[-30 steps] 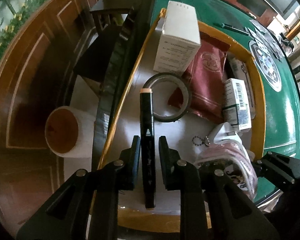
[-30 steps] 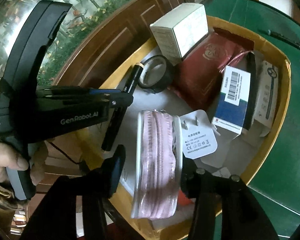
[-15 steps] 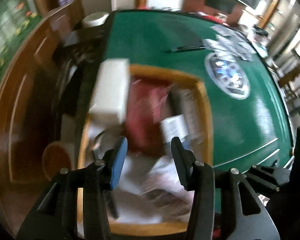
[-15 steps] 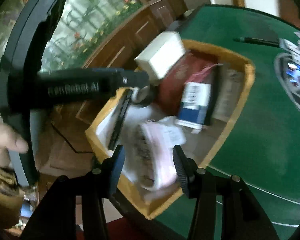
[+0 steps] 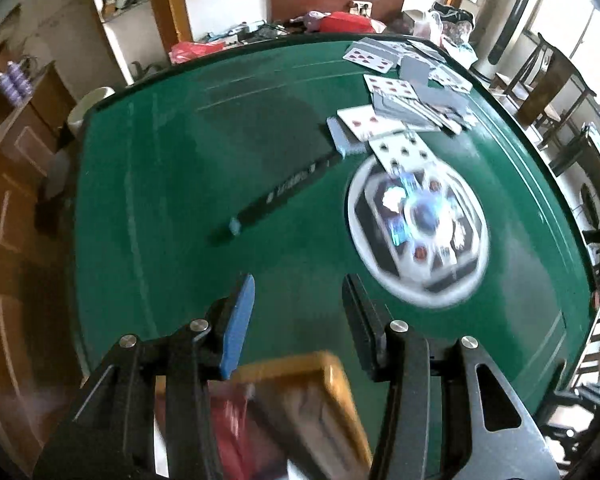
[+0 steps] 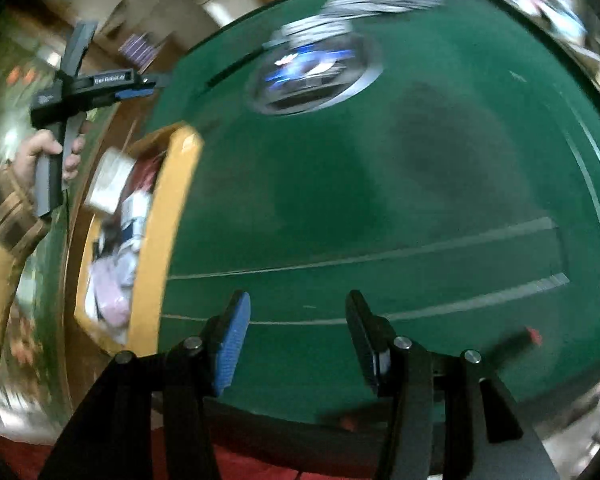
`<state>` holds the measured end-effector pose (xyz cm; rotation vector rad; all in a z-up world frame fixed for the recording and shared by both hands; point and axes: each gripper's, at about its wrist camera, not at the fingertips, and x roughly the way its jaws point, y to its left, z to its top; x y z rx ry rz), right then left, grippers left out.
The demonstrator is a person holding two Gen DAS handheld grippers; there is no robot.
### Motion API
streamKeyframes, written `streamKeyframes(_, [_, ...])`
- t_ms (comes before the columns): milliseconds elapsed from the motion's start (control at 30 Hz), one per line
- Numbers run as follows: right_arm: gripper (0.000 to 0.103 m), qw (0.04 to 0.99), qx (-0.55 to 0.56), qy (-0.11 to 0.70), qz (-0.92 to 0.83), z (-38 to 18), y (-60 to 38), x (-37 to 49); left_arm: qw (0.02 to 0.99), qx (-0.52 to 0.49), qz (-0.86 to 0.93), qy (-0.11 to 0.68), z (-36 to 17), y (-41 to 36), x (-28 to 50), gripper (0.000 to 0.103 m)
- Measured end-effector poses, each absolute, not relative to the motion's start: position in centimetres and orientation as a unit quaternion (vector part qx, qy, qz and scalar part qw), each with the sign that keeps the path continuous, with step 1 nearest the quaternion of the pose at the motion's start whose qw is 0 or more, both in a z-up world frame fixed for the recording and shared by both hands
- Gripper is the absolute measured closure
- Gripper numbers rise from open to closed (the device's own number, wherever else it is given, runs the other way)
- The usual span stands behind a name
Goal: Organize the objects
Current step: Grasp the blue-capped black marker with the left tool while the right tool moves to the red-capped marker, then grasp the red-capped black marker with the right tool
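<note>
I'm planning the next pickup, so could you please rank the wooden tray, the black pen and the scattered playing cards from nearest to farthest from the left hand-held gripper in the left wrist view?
1. wooden tray: right under the left hand-held gripper, at the table's near edge.
2. black pen: mid-table, ahead, lying diagonally.
3. playing cards: far right, beyond the pen.

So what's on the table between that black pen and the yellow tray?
Nothing; in the left wrist view only bare green felt lies between the pen and tray.

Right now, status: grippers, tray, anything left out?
Left gripper open, empty. Right gripper open, empty. Wooden tray full, table edge. Black pen and playing cards loose on felt.
</note>
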<state>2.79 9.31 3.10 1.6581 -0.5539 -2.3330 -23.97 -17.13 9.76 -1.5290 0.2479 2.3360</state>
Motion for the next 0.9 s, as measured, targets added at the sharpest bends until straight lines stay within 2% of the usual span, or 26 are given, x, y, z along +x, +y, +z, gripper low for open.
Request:
streamKeyframes(333, [0.053, 0.031, 0.558, -0.273, -0.783, 1.8, 16.7, 6.1, 0.164, -0.54, 0.804, 0.189, 4.2, -13.5, -32.6, 0.057])
streamKeyframes(500, [0.053, 0.007, 0.561, -0.292, -0.774, 1.0, 18.1, 6.9, 0.172, -0.559, 0.785, 0.203, 1.7, -12.4, -33.7, 0.057])
streamKeyframes(633, [0.053, -0.001, 0.563, -0.298, -0.771, 1.1, 18.5, 6.8, 0.177, -0.554, 0.792, 0.185, 1.6, -12.4, -33.8, 0.058])
streamKeyframes(700, [0.053, -0.004, 0.564, -0.296, -0.771, 1.2, 18.5, 6.9, 0.185, -0.556, 0.792, 0.171, 1.6, -12.5, -33.8, 0.077])
streamKeyframes(767, [0.053, -0.011, 0.564, -0.295, -0.772, 1.5, 18.7, 7.0, 0.193, -0.559, 0.791, 0.159, 1.5, -12.2, -33.1, 0.088])
streamKeyframes(900, [0.053, -0.032, 0.565, -0.301, -0.768, 1.7, 19.2, 7.7, 0.196, -0.562, 0.788, 0.16, 1.5, -11.3, -30.9, 0.089])
